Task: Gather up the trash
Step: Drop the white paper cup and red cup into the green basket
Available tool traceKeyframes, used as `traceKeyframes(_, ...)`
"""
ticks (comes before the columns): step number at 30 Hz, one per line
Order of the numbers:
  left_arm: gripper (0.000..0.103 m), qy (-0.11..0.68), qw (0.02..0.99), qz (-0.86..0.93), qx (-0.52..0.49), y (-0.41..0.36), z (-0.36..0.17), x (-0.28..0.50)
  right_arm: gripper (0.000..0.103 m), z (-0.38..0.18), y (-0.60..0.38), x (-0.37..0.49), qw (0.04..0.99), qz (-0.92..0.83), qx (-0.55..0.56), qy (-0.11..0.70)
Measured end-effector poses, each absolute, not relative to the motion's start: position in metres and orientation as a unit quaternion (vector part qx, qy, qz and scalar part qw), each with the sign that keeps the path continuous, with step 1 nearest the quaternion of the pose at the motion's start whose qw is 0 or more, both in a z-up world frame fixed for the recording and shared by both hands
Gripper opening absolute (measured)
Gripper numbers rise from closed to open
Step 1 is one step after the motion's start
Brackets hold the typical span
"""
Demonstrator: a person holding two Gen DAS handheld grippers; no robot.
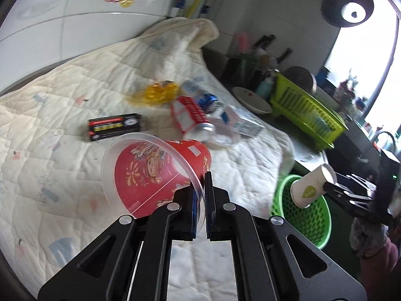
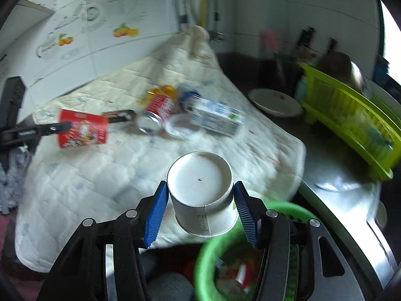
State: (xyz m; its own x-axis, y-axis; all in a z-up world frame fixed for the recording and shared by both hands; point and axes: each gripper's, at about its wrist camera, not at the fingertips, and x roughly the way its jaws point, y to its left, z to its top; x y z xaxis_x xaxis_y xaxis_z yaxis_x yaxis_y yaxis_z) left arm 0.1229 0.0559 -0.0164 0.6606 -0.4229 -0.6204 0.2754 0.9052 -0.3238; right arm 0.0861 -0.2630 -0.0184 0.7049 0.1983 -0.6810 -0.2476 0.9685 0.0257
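Black jaws fill the foreground of both wrist views. The left gripper is clamped on the clear rim of a red noodle cup, which is held tipped above the white quilt; in the right wrist view the same cup is seen lifted clear of the quilt. The right gripper is closed on a white paper cup, its blue pads pressed to opposite sides of the wall, base toward the camera. That cup is seen from the left wrist just above the green basket, which stands beside the quilt's edge and already holds some scraps.

Both cups are judged light, thin-walled and easily crushed. A rim pinch suits the noodle cup, since the plastic lip is stiff enough to be nipped, though it is slick and may slide. The paper cup is better taken across its body, gently, as is done here.

On the quilt are left a red can, a blue-labelled bottle, a carton, a yellow wrapper, a black box and a clear lid. The can is rigid but will roll; the wrapper is limp and must be pinched at a fold.
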Motion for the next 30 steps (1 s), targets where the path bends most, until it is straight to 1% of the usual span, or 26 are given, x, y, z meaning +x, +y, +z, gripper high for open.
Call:
traceKeyframes(7, 0.004, 0.356, 0.891, -0.273, -0.065, -0.023, -0.005, 0.107, 0.053, -0.052, -0.341, 0.058, 0.916, 0.024, -0.006, 0.4)
traceKeyframes(13, 0.004, 0.367, 0.867, -0.335, -0.029, -0.104, -0.011, 0.103, 0.054, -0.071, -0.389, 0.039, 0.913, -0.024, 0.03, 0.406)
traceKeyframes(19, 0.004, 0.385, 0.842, -0.378, 0.002, -0.176, -0.027, 0.104, 0.059, -0.07, -0.41, 0.022, 0.917, -0.043, 0.046, 0.394)
traceKeyframes(20, 0.004, 0.387, 0.838, -0.385, 0.01, -0.189, -0.031, 0.103, 0.062, -0.069, -0.413, 0.018, 0.918, -0.045, 0.047, 0.392)
traceKeyframes(30, 0.005, 0.437, 0.796, -0.417, 0.045, -0.273, -0.073, 0.109, 0.069, -0.056, -0.431, -0.012, 0.927, -0.061, 0.049, 0.367)
